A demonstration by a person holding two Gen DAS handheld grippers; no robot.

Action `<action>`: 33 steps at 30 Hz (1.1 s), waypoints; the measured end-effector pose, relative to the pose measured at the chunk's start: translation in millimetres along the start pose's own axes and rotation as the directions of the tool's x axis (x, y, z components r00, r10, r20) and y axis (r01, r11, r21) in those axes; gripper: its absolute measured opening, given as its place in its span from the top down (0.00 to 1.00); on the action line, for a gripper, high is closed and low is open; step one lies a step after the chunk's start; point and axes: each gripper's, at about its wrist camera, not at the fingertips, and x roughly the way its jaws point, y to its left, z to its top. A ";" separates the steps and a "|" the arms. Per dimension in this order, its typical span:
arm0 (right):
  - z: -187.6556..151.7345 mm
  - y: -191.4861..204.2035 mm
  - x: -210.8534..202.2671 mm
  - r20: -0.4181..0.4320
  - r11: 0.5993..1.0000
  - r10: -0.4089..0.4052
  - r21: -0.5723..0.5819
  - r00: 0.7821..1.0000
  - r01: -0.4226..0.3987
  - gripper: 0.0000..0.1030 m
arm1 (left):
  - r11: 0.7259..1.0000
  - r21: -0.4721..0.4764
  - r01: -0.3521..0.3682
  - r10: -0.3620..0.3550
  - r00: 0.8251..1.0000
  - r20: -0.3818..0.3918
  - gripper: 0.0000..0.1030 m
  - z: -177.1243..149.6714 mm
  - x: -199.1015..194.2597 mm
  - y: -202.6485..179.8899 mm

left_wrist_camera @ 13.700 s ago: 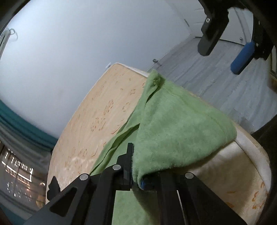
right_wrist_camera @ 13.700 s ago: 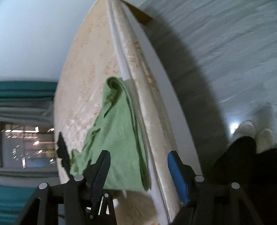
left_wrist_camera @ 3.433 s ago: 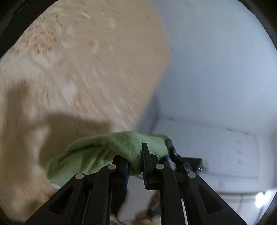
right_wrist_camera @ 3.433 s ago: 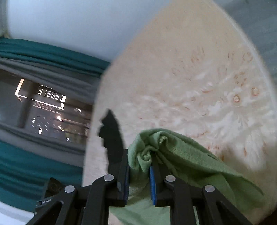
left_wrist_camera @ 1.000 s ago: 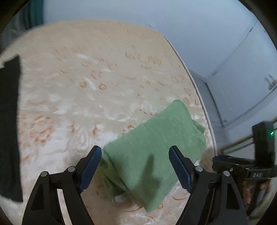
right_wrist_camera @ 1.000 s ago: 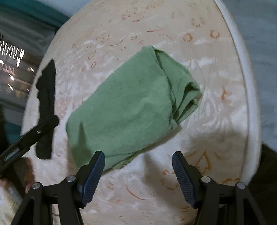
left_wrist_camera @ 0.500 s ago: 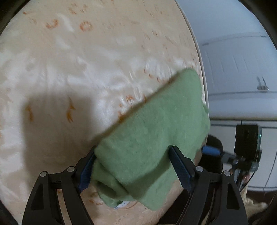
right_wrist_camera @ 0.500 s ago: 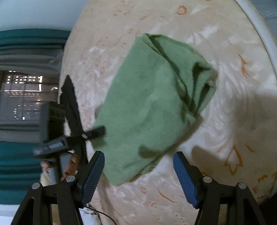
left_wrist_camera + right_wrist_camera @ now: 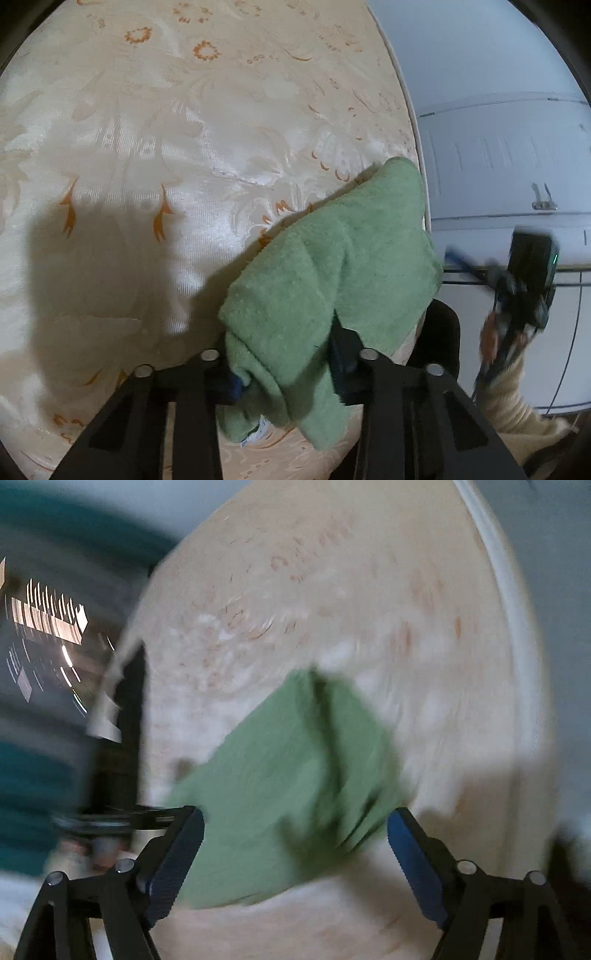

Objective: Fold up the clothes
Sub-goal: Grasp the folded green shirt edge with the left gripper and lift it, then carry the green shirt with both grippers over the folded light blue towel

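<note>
The left tool [image 9: 284, 365] pinches the folded green towel [image 9: 332, 280] at 6 o'clock. The right tool [image 9: 295, 853] hangs spread above it. Cream patterned mattress [image 9: 177, 129]; grey wall [image 9: 480, 55] at 2 o'clock.

One green towel [image 9: 332, 266], two hand-held grippers [image 9: 295, 853].

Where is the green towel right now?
The green towel lies folded on the patterned mattress near its right edge, its near end bunched between the fingers of the left gripper; the right gripper is open just short of it.
</note>
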 end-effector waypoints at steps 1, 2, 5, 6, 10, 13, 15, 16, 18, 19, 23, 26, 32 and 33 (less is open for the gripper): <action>5.4 -0.1 -1.4 0.002 0.999 -0.019 -0.035 1.000 0.019 0.17 | 1.000 0.012 -0.009 0.009 1.000 0.004 0.72 0.1 -1.4 -3.0; 11.2 0.5 -2.1 0.000 0.997 -0.035 -0.075 0.999 0.035 0.17 | 0.999 0.028 -0.022 0.022 1.000 0.010 0.73 -0.8 -2.4 -9.2; 38.4 18.0 12.0 -0.097 0.948 -0.033 -0.319 0.995 0.000 0.17 | 0.995 0.082 -0.064 0.062 0.998 0.021 0.75 -3.1 -6.8 -25.0; 47.1 24.0 16.7 -0.129 0.918 -0.036 -0.395 0.991 -0.018 0.17 | 0.991 0.102 -0.088 0.086 0.996 0.023 0.75 -3.3 -6.6 -31.5; 56.6 54.9 35.2 -0.246 0.746 -0.057 -0.654 0.968 -0.122 0.17 | 0.983 0.115 -0.144 0.144 0.990 0.007 0.75 4.7 -2.7 -39.1; 51.8 79.1 54.5 -0.294 0.585 -0.155 -0.797 0.943 -0.152 0.17 | 0.982 0.105 -0.156 0.158 0.987 -0.010 0.75 3.3 -9.1 -26.9; 49.7 91.2 68.5 -0.301 0.492 -0.198 -0.854 0.933 -0.171 0.17 | 0.982 0.095 -0.161 0.164 0.986 -0.025 0.75 5.5 -7.7 -22.6; 49.5 96.2 76.0 -0.303 0.454 -0.210 -0.872 0.930 -0.181 0.17 | 0.983 0.090 -0.163 0.167 0.985 -0.032 0.75 7.0 -6.4 -21.0; 54.8 100.2 94.7 -0.311 0.440 -0.213 -0.877 0.926 -0.193 0.17 | 0.984 0.070 -0.161 0.164 0.986 -0.041 0.75 9.2 -4.3 -17.5; 58.5 95.9 104.8 -0.334 0.461 -0.224 -0.864 0.916 -0.203 0.17 | 0.986 0.058 -0.156 0.159 0.986 -0.043 0.75 9.3 -4.5 -15.0; 71.8 72.3 139.4 -0.440 0.589 -0.247 -0.776 0.863 -0.226 0.18 | 0.991 0.032 -0.129 0.130 0.991 -0.022 0.75 7.7 -6.3 -10.2; 73.1 55.9 134.8 -0.478 0.747 -0.163 -0.631 0.863 -0.208 0.44 | 0.993 0.002 -0.118 0.118 0.993 0.030 0.75 1.7 -10.1 -8.1; 44.8 55.2 77.7 -0.353 0.853 -0.053 -0.502 0.934 -0.142 0.78 | 0.998 -0.059 -0.025 0.039 0.967 0.250 0.78 -42.4 -39.7 -18.6; 39.9 62.4 61.2 -0.312 0.858 -0.023 -0.493 0.950 -0.141 0.80 | 0.998 -0.067 -0.002 0.021 0.957 0.290 0.78 -53.4 -49.8 -20.1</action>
